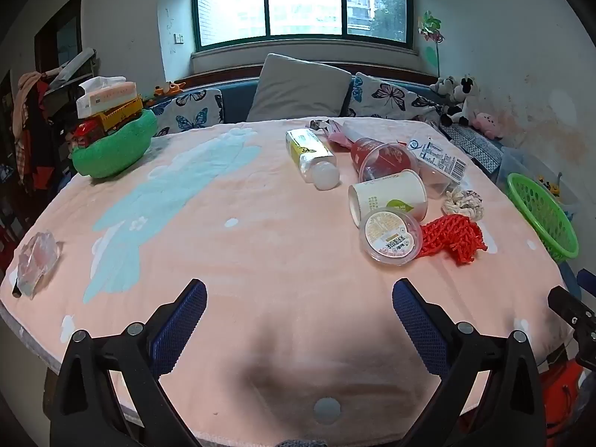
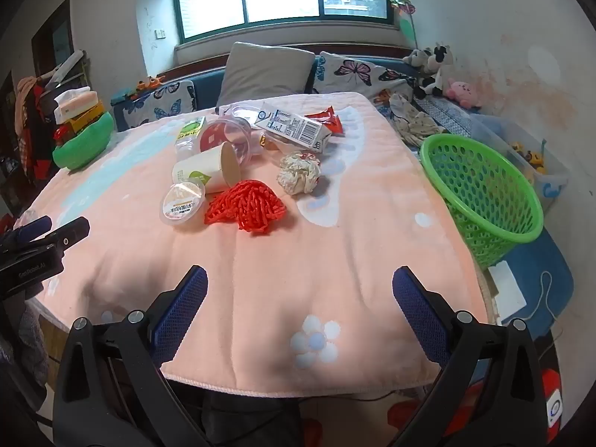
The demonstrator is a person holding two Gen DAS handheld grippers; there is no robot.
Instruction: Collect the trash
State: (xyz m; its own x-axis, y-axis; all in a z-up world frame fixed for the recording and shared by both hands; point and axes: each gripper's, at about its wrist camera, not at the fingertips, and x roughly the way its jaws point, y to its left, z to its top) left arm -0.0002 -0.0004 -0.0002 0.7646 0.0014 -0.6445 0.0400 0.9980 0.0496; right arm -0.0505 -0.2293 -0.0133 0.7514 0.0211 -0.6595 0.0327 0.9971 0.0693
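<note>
Blue-padded left claw [image 1: 300, 298] and right claw [image 2: 300, 285] gape wide (both empty) above the pink blanket [image 2: 260, 279].

Paper cup [image 2: 208, 171] is hiding the lower part of the clear red-lidded cup [image 2: 227, 138] at 11 o'clock. Milk carton [image 2: 294, 126] is covering the snack wrapper [image 2: 327, 117]. Lid print on the pudding cup [image 1: 389, 234] is reading too small.

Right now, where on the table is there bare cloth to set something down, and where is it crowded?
Free: the near strip in front of both open grippers, left gripper and right gripper, and the wide stretch between the green bowl and the plastic bottle. Crowded: the cluster around the paper cup and red mesh.
</note>
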